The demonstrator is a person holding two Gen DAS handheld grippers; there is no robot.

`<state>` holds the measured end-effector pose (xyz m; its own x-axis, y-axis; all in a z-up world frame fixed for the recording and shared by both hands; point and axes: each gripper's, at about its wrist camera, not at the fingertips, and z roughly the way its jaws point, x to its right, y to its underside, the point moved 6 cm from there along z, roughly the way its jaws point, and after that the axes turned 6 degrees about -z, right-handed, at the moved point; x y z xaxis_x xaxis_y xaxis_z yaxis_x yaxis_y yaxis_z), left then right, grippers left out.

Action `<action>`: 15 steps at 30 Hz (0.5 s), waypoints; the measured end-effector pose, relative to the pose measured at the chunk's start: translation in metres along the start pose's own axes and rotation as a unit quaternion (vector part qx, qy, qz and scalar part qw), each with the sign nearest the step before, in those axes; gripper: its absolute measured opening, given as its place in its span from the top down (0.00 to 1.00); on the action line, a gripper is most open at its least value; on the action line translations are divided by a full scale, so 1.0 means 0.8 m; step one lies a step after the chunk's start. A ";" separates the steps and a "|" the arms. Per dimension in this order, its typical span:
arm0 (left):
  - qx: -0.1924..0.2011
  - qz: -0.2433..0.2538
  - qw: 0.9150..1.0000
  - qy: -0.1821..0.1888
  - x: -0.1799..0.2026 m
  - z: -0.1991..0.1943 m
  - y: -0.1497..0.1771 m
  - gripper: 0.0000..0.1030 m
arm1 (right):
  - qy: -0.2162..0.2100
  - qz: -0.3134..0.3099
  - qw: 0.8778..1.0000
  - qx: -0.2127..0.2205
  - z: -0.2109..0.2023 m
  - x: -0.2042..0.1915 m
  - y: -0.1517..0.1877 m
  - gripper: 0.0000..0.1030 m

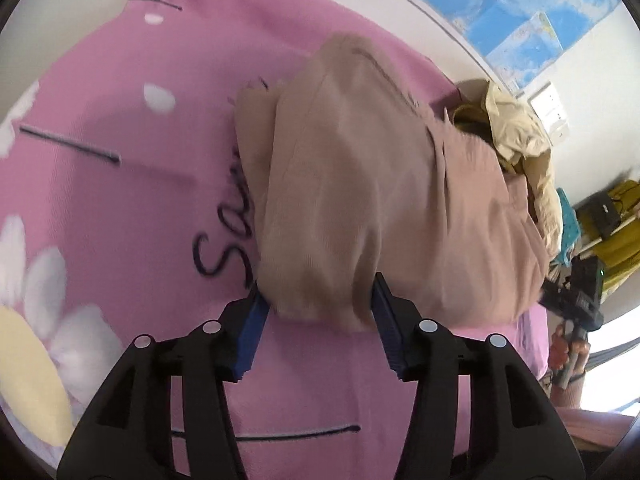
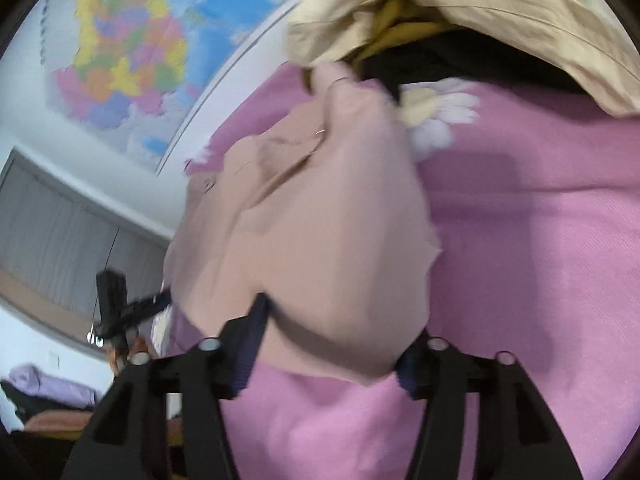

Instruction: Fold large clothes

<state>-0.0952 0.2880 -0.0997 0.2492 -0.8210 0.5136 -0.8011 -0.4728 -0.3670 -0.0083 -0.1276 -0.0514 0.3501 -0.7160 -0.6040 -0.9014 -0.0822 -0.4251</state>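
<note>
A dusty-pink beige garment (image 1: 360,200) lies bunched and partly folded on a pink flowered bed cover (image 1: 120,180). My left gripper (image 1: 320,312) is open, its blue-padded jaws standing wide on either side of the garment's near edge. In the right wrist view the same garment (image 2: 320,240) fills the middle, and my right gripper (image 2: 332,336) is open with its jaws spread around a fold of the cloth. The right gripper also shows at the far right of the left wrist view (image 1: 576,300).
A cream and yellow pile of clothes (image 1: 520,144) lies at the far end of the bed, also in the right wrist view (image 2: 480,8). A wall map (image 2: 128,60) hangs beside the bed. The bed's edge (image 1: 540,320) is at the right.
</note>
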 end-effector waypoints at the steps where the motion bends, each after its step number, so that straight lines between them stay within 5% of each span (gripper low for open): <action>1: -0.002 0.002 1.000 0.007 0.001 -0.002 0.006 0.46 | -0.005 0.005 1.000 0.006 -0.002 0.004 -0.002 0.34; 2: -0.003 0.005 1.000 0.019 0.002 -0.007 0.014 0.44 | -0.008 0.009 1.000 0.012 -0.003 0.006 -0.006 0.22; 4: -0.009 0.012 0.999 0.038 0.007 -0.015 0.025 0.36 | -0.007 0.013 0.999 0.030 -0.007 0.010 -0.014 0.14; 12: -0.050 0.013 0.994 0.096 0.058 0.029 0.047 0.26 | -0.042 0.007 0.999 0.006 0.041 0.010 -0.043 0.10; 15: -0.030 0.002 0.993 0.112 0.072 0.044 0.027 0.14 | -0.039 -0.008 0.999 0.001 0.055 -0.001 -0.053 0.05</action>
<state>-0.0789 0.2189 -0.1054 0.1245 -0.7273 0.6750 -0.8339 -0.4453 -0.3259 0.0407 -0.0930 -0.0628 0.3833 -0.6584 -0.6478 -0.8953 -0.0924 -0.4358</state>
